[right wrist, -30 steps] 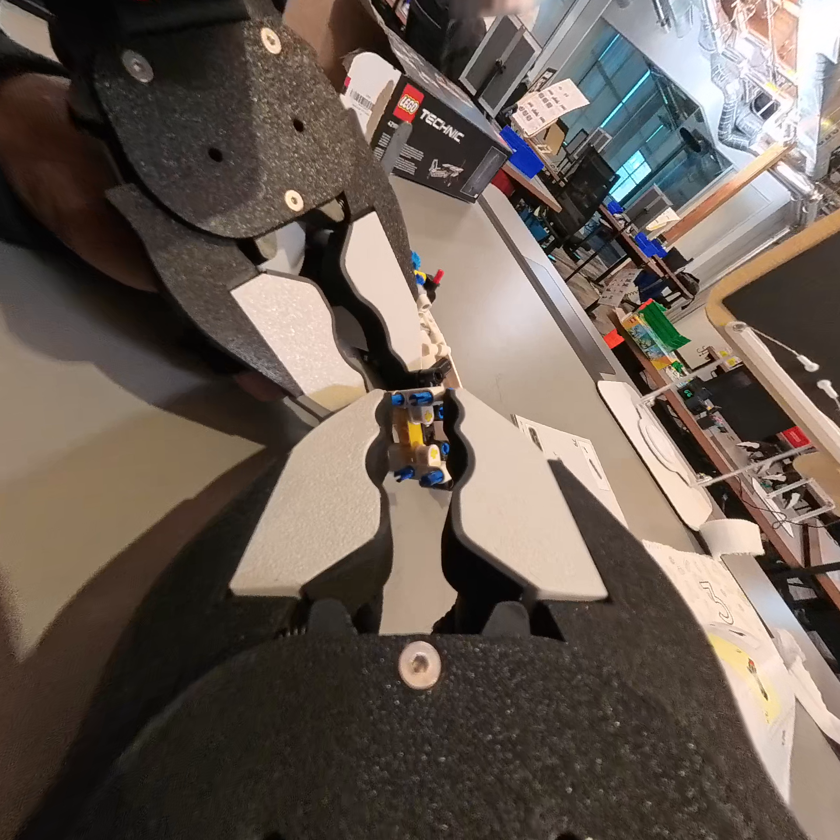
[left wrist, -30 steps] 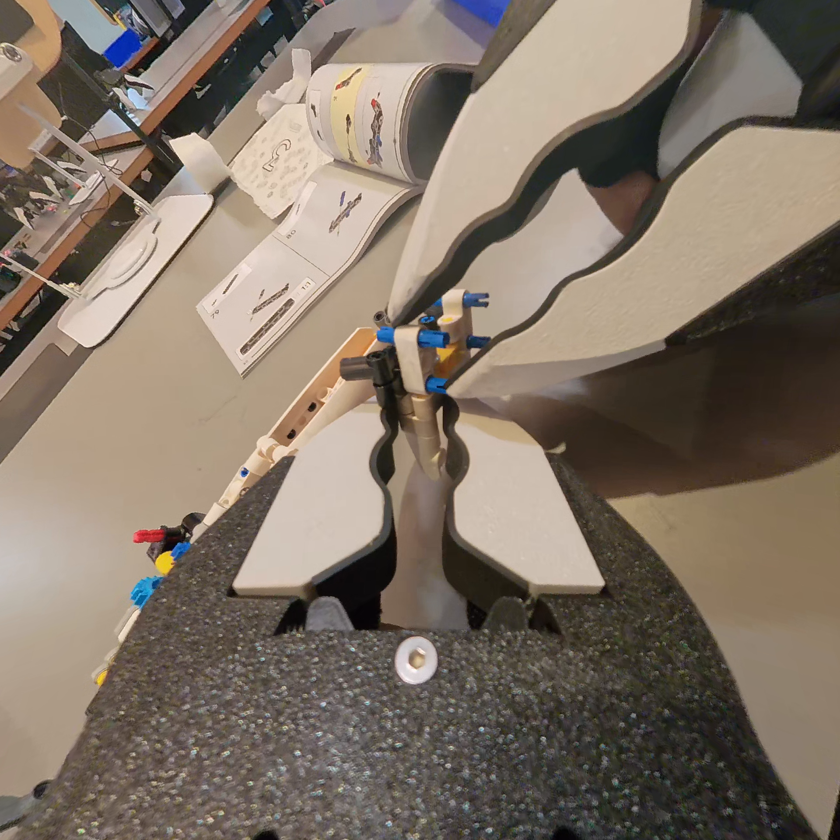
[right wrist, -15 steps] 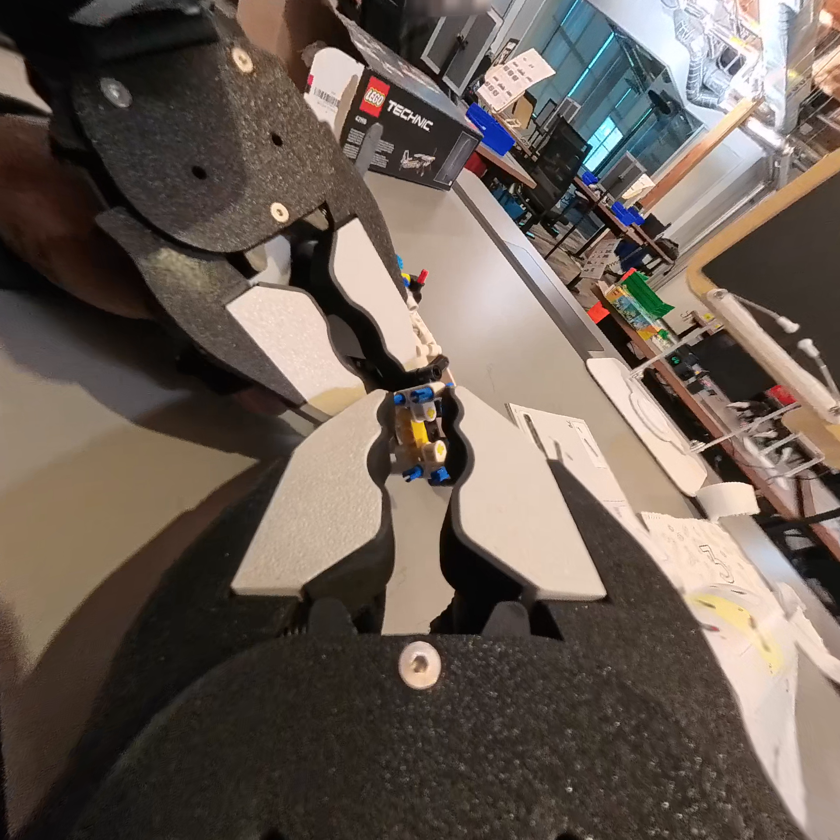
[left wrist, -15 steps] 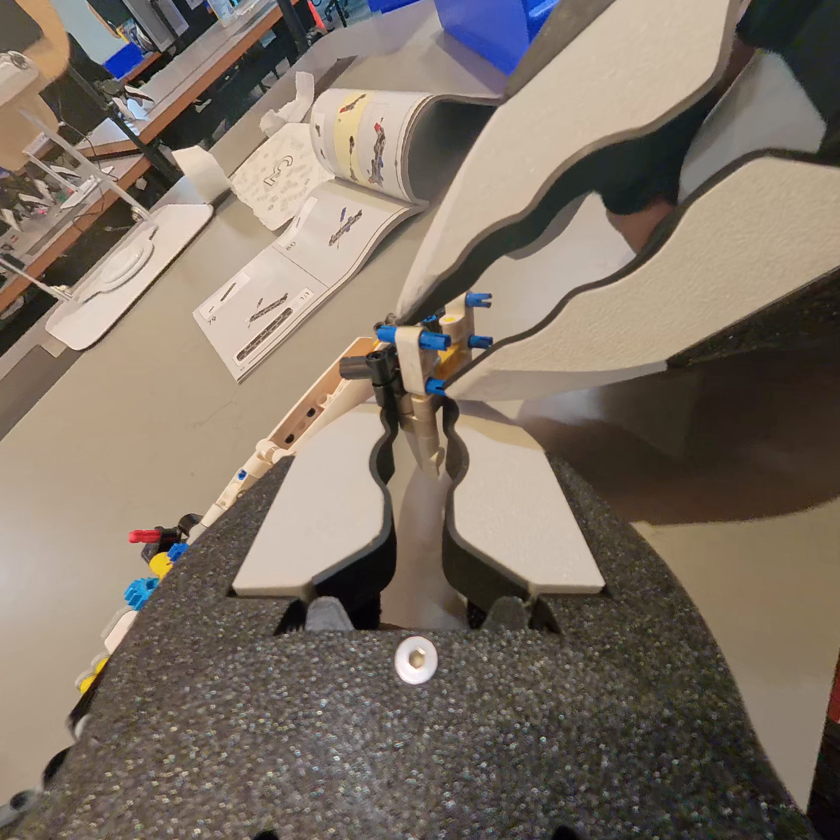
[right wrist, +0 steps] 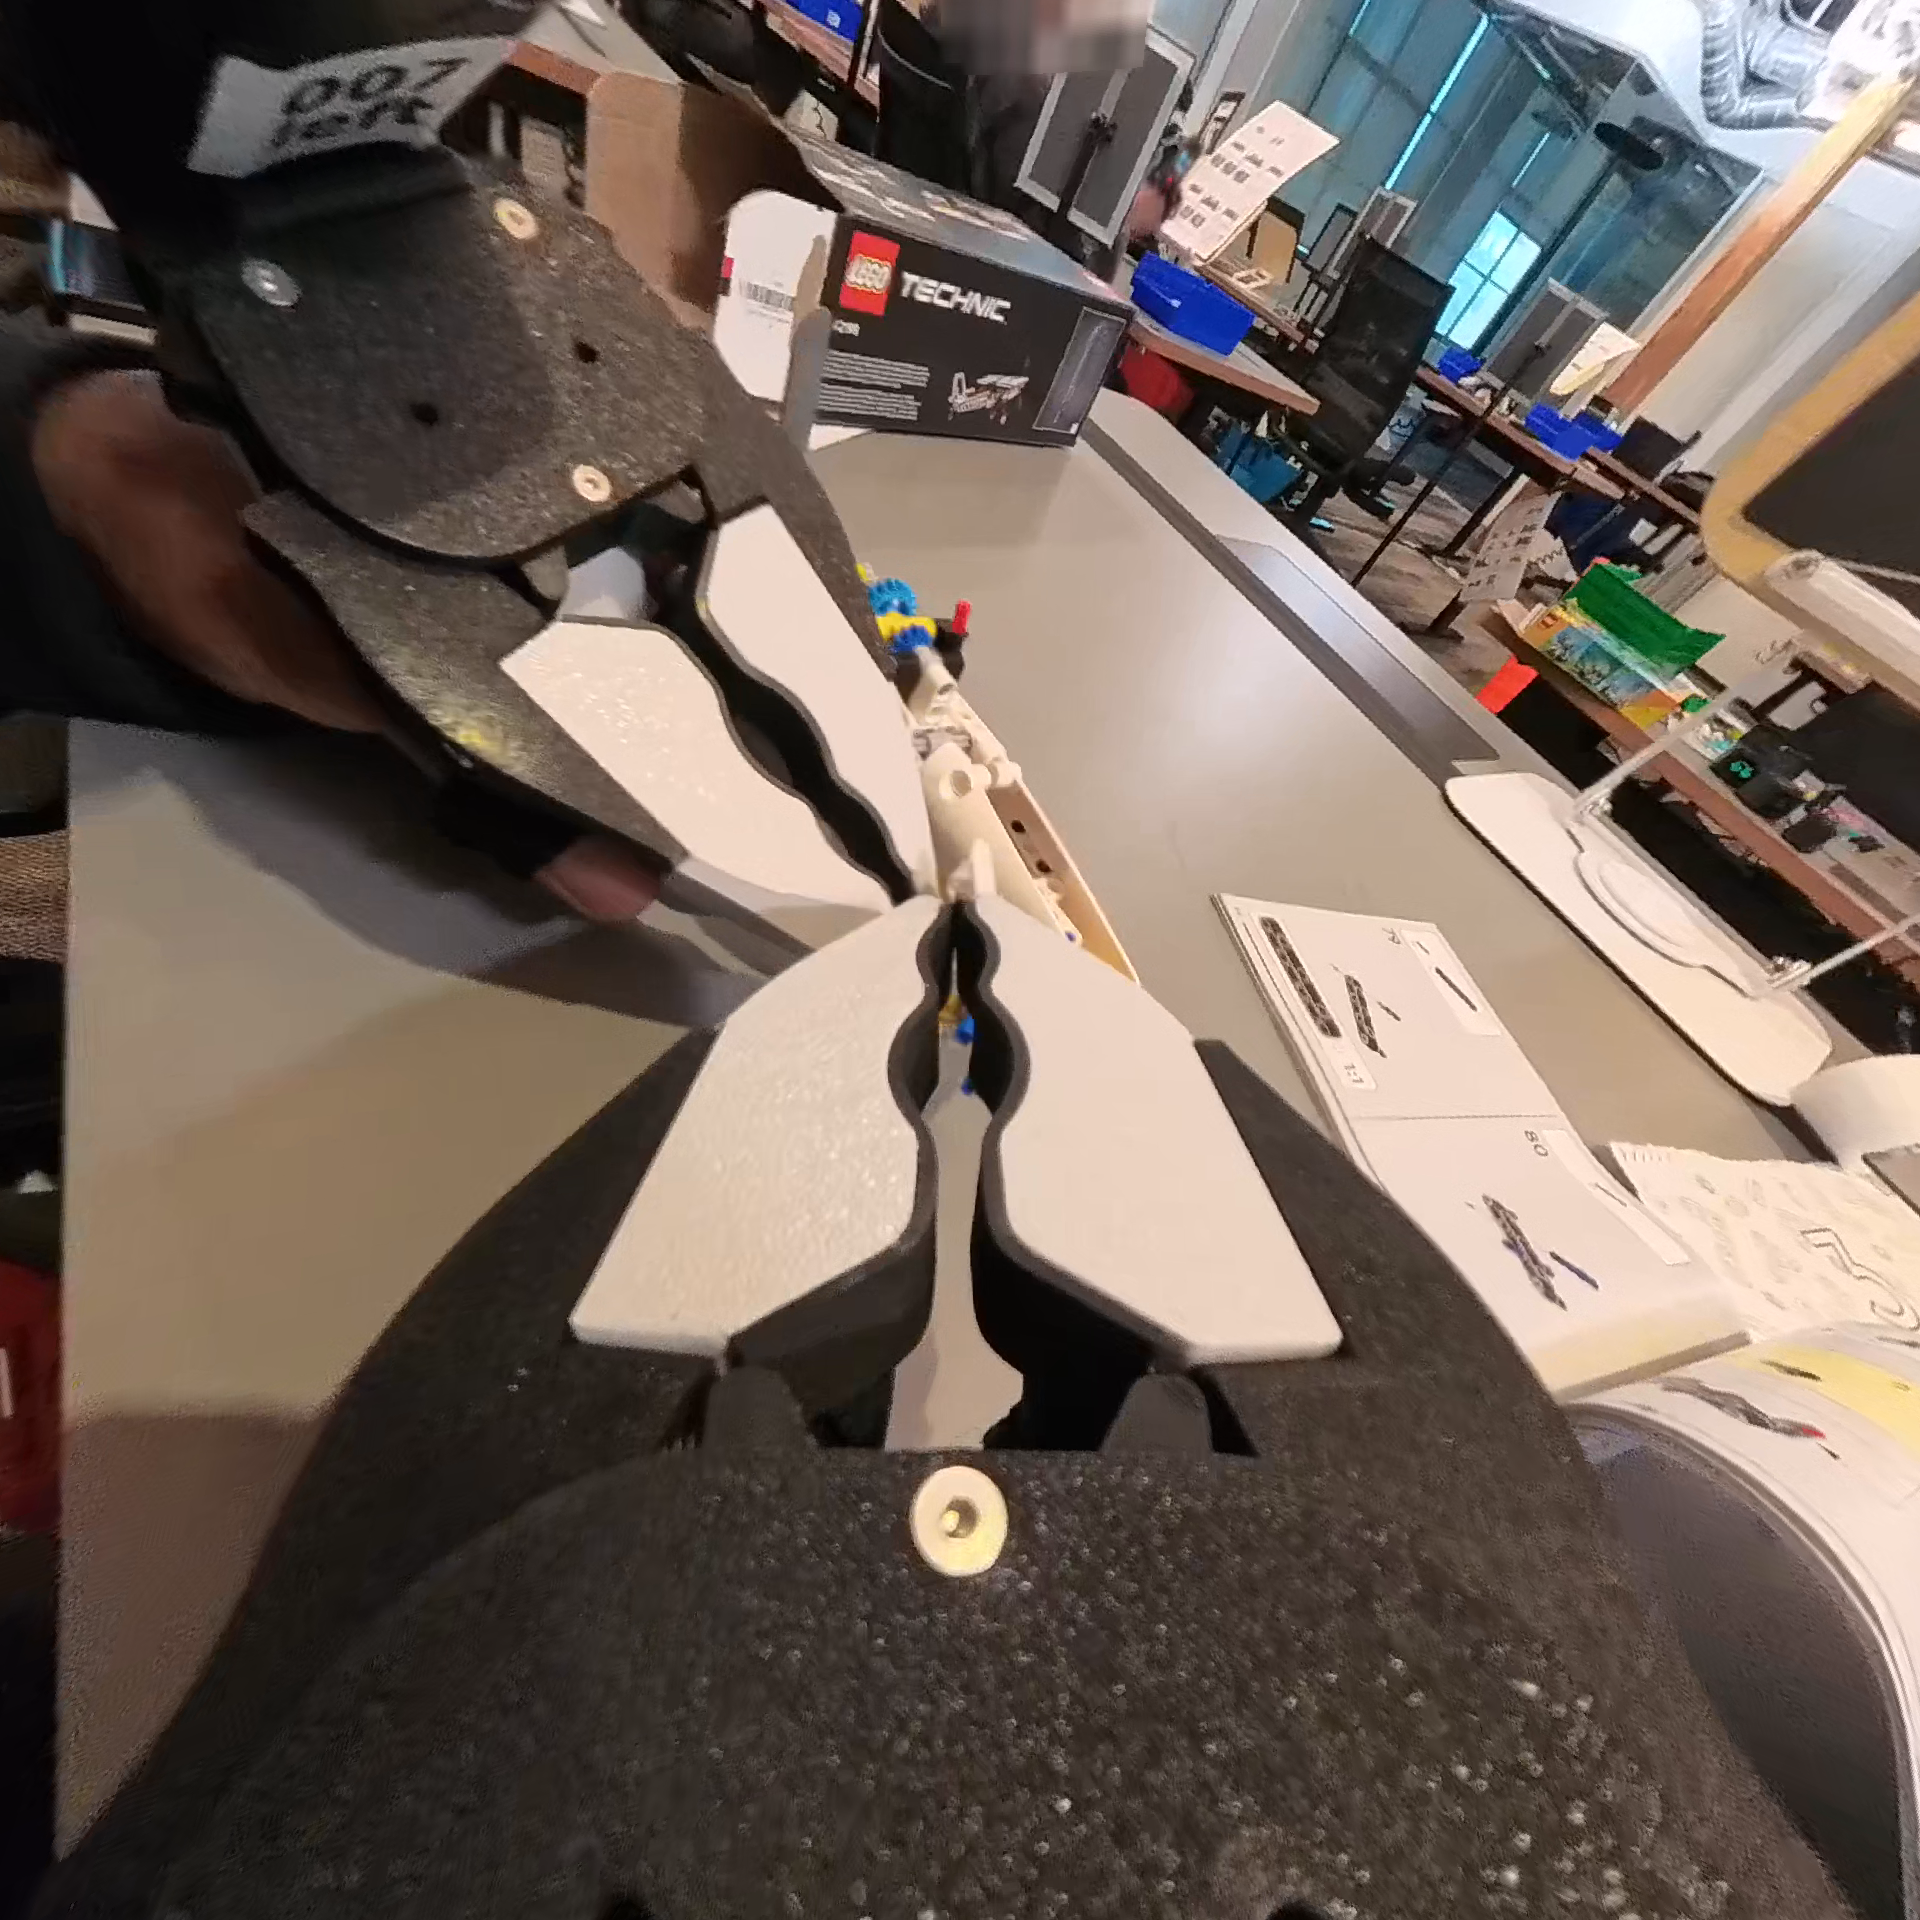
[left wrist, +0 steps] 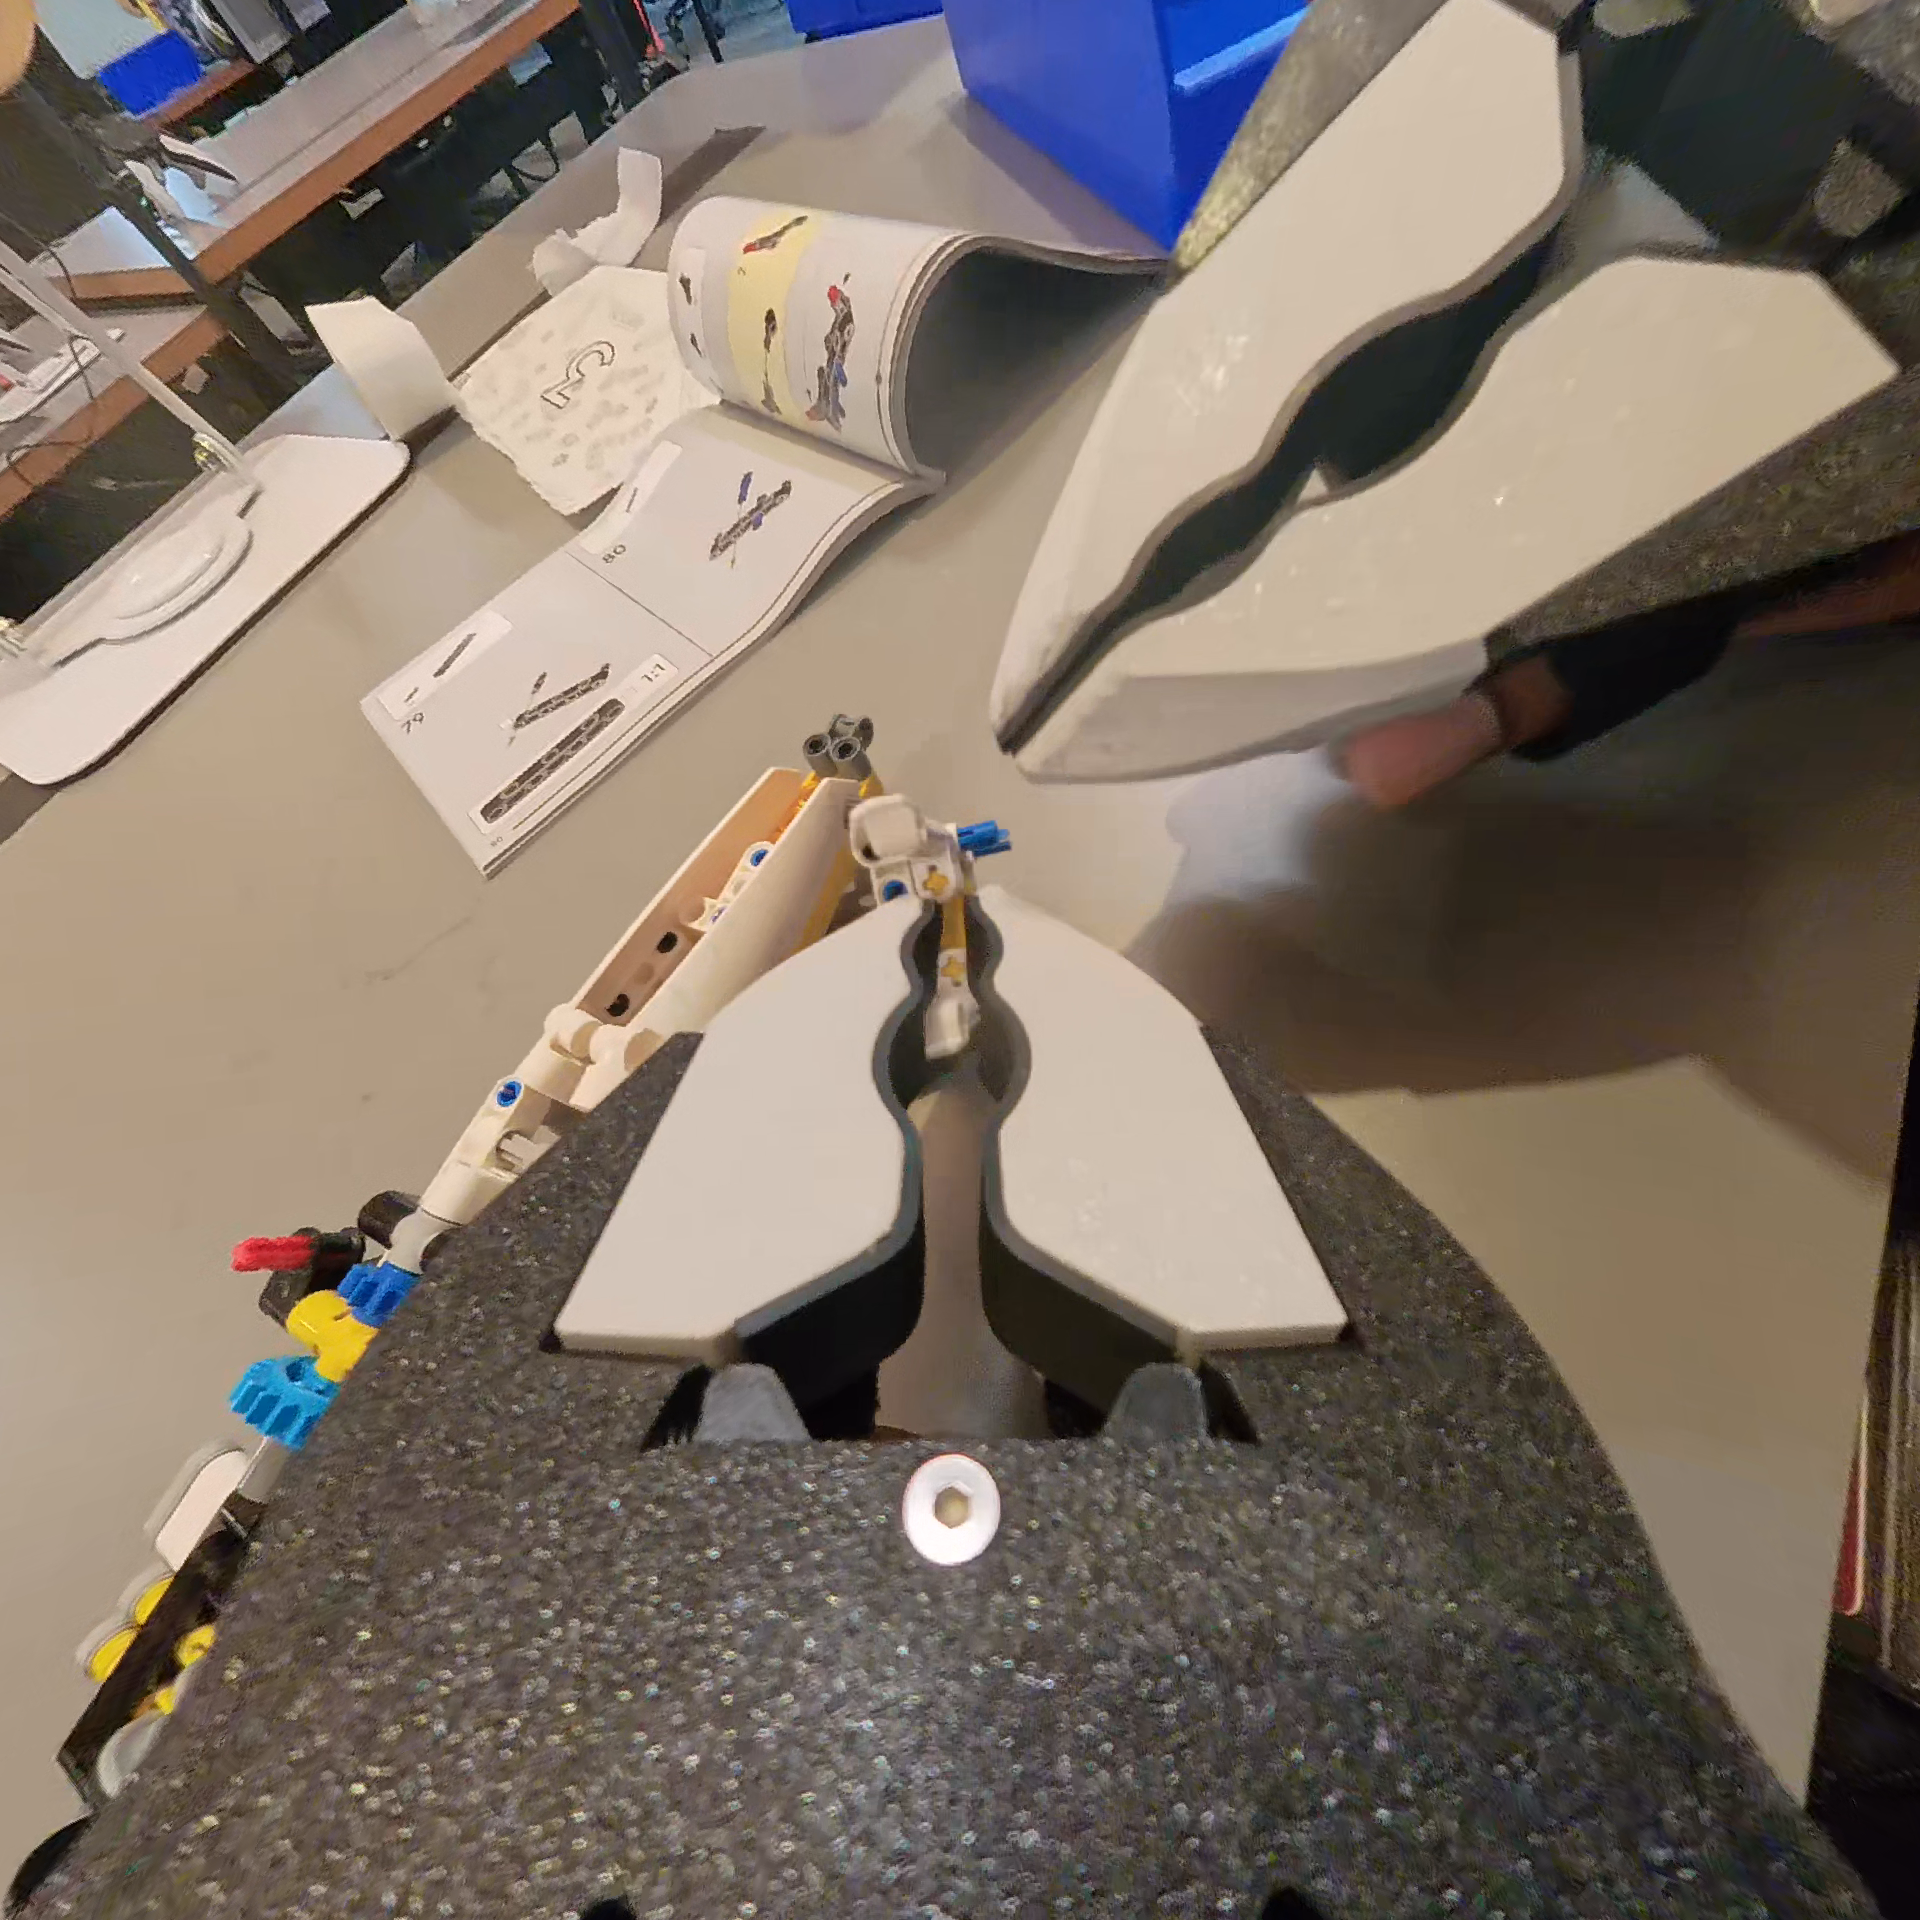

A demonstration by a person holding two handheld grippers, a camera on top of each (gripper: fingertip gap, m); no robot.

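On the grey table (left wrist: 260, 966), left hand-held gripper (left wrist: 951, 925) clamps a brick model (left wrist: 914, 852); right hand-held gripper (right wrist: 954, 914) closed.

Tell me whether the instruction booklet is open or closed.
Open: the instruction booklet lies spread on the table, printed pages up, far pages curling over.

A grey table (left wrist: 208, 987) is seen, on which an open instruction booklet (left wrist: 665, 582), a black toy-set box (right wrist: 966, 343) and a blue bin (left wrist: 1091, 94) are laid.

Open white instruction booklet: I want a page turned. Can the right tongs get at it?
Probably yes: the right tongs are shut, nothing visible in them, and only bare grey tabletop lies between them and the open white instruction booklet.
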